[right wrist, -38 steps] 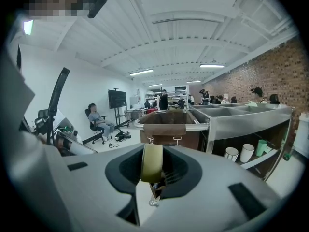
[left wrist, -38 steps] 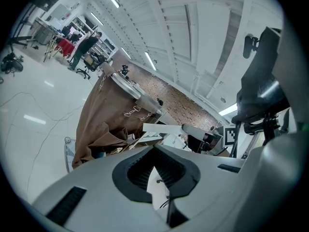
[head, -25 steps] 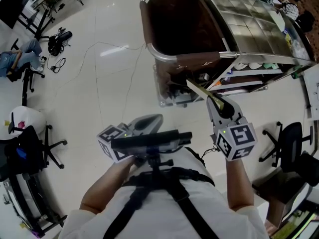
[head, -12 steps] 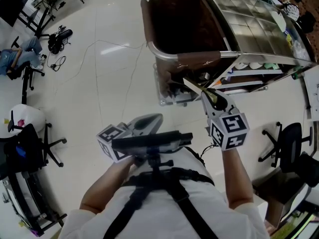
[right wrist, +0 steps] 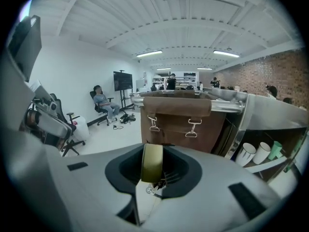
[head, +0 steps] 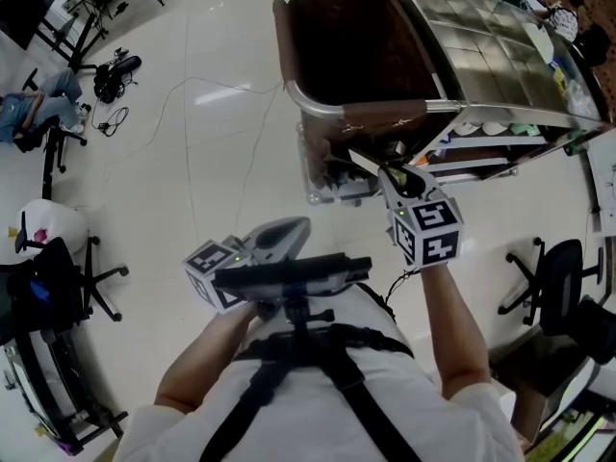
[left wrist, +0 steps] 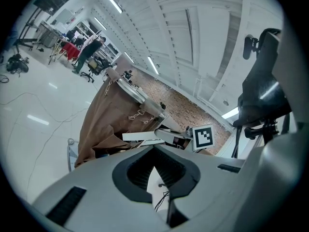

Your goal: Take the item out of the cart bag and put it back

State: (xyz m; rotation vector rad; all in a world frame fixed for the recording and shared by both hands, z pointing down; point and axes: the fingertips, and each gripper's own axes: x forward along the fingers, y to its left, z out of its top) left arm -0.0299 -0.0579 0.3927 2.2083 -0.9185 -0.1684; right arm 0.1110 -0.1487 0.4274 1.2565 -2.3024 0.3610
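While the right gripper (head: 397, 177) hung just in front of the brown cart bag's (head: 346, 56) near side, its jaws were clamped on a flat olive item (right wrist: 152, 162), outside the bag. The left gripper (head: 291, 231) sat well back from the bag by the person's chest, jaws pinched together, nothing between them.

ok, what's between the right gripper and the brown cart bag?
Only the flat olive item clamped in the right gripper's jaws, edge-on and pointing at the brown cart bag. Nothing else shows there. The right gripper view shows it best.
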